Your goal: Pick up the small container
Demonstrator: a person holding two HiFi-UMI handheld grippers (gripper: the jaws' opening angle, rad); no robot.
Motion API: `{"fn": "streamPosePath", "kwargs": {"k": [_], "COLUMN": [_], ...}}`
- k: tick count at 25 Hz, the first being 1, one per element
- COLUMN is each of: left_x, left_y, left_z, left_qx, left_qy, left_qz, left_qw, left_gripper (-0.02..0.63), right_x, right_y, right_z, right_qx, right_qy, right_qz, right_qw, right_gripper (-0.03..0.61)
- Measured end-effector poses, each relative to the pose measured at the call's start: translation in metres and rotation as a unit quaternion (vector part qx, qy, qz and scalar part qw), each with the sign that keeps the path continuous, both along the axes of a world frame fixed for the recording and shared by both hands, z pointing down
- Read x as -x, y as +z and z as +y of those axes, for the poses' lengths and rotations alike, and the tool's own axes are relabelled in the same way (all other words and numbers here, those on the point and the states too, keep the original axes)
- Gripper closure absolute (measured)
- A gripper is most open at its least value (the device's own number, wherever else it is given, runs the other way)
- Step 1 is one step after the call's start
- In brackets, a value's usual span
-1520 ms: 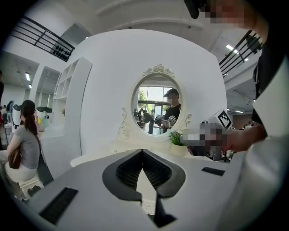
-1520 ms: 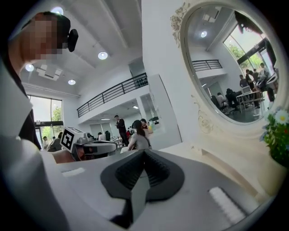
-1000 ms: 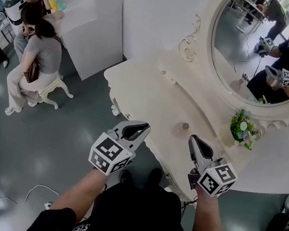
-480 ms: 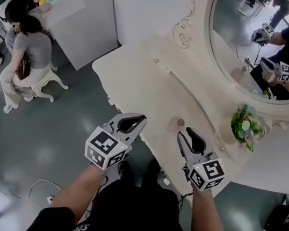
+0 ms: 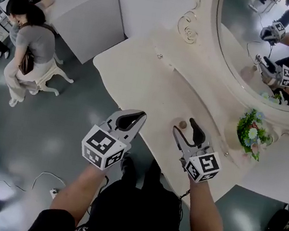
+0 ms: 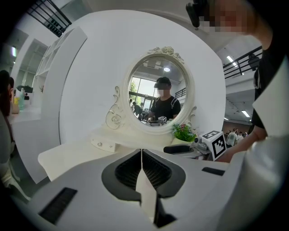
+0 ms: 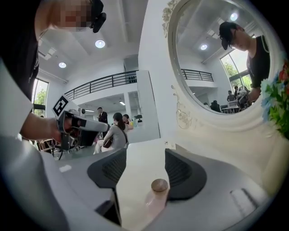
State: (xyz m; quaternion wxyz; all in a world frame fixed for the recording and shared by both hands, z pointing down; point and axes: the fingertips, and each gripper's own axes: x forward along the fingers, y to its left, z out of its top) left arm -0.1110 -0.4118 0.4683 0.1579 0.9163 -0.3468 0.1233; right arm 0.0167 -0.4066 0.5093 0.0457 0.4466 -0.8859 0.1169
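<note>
Two tools are before you. Your right tool has just been opening and stands wide, with the small container between its jaws on the surface, pads apparently not touching it. Your left tool, left of the small container, is closed on nothing.

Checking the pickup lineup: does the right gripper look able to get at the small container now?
Probably yes: the right gripper has just been opening its jaws, and the small container stands between them, not yet gripped, nothing in the way.
</note>
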Motion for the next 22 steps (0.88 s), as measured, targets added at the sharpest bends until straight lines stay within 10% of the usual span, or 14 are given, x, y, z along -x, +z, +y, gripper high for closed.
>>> {"fn": "streamPosePath", "kwargs": {"k": [14, 22], "left_x": [0.006, 0.014], "left_y": [0.005, 0.013], "left_z": [0.002, 0.006], "left_qx": [0.014, 0.027], "left_qy": [-0.021, -0.029], "left_qz": [-0.003, -0.009], "left_qw": [0.9997, 0.9992], "left_gripper": [0.607, 0.607], "right_x": [0.002, 0.001], "right_y": [0.075, 0.093], "right_z": [-0.026, -0.031], "right_qx": [0.036, 0.031], "right_qy": [0.004, 0.025], "right_qz": [0.041, 0.062], "right_qw": [0.998, 0.997], "right_gripper": [0.280, 0.382]}}
